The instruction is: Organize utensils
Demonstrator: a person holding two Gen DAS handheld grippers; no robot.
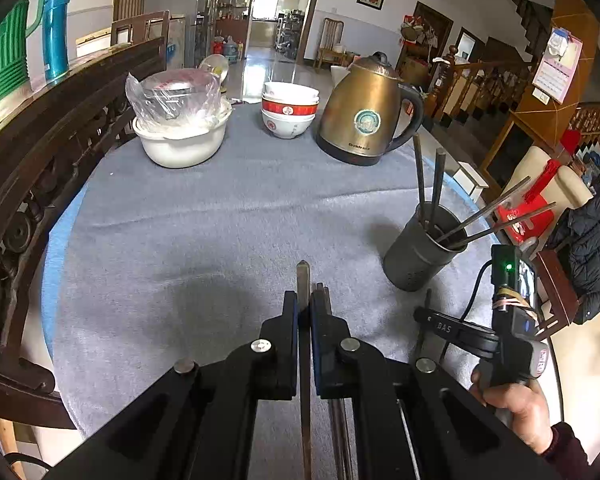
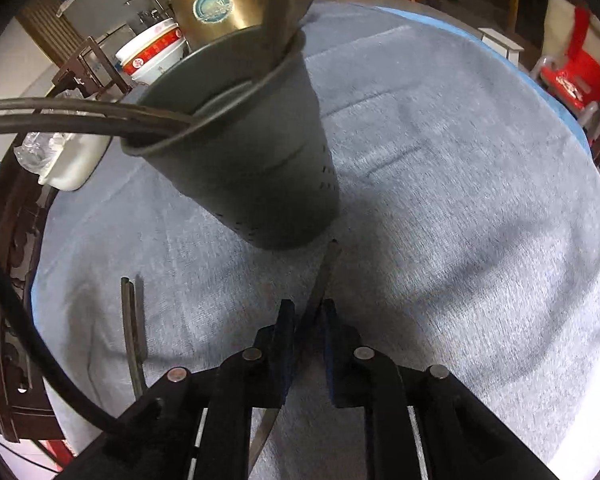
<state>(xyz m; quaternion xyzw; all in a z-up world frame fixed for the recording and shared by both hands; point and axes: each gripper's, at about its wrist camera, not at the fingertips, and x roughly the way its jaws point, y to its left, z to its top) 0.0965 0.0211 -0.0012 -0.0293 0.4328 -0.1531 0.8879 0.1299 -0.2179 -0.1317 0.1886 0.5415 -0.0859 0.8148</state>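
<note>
While both grippers hover near the grey holder [image 1: 420,252], left gripper [image 1: 304,304] clamped on a chopstick [image 1: 302,276], right gripper [image 2: 306,316] pinching another chopstick [image 2: 325,276], loose pair [image 2: 132,320] left of holder.

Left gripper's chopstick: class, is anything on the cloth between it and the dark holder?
Nothing visible: the left gripper holds its chopstick, and only bare grey cloth lies before the holder.

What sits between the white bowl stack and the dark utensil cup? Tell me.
In the left wrist view, the brass kettle stands between the bowl stack and the utensil cup, with bare grey cloth otherwise.
</note>
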